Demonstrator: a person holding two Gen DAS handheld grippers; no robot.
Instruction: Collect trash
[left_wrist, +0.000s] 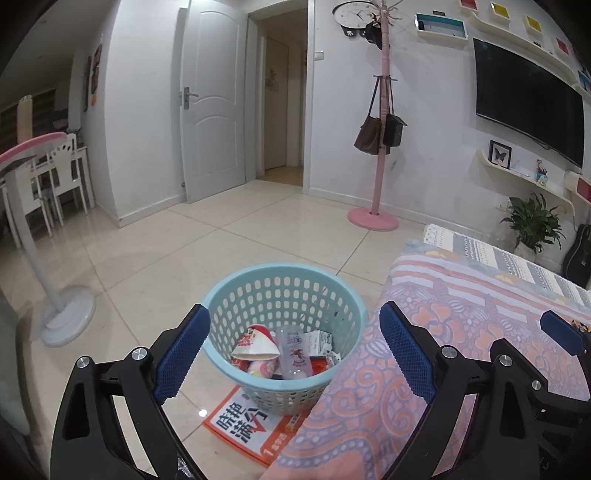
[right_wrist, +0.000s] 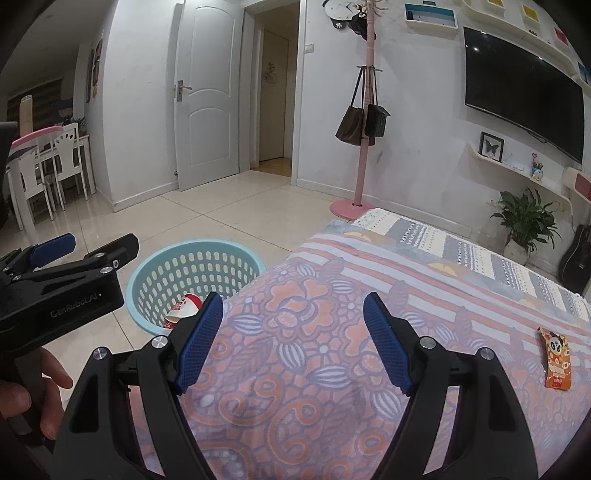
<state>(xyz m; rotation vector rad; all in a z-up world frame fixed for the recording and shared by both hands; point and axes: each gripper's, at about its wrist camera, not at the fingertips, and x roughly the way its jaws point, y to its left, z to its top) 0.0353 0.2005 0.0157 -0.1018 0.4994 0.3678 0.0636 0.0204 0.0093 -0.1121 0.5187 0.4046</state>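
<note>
A light blue perforated basket (left_wrist: 236, 295) stands on the floor beside the patterned table cover (left_wrist: 461, 332); it also shows in the right wrist view (right_wrist: 155, 273). It holds a crushed paper cup (left_wrist: 255, 343), a clear plastic bottle (left_wrist: 293, 352) and small cartons. My left gripper (left_wrist: 295, 354) is open and empty above the basket. My right gripper (right_wrist: 293, 343) is open and empty over the table cover (right_wrist: 314, 295). An orange snack wrapper (right_wrist: 556, 360) lies on the cover at the right. The left gripper's fingers (right_wrist: 55, 245) appear at the left of the right wrist view.
An orange-and-white booklet (left_wrist: 240, 424) lies under the basket. A pink coat stand (left_wrist: 375, 218) with bags stands by the wall. A white fan base (left_wrist: 66, 317) is at left. A potted plant (right_wrist: 524, 221) and guitar (right_wrist: 576, 258) are at right.
</note>
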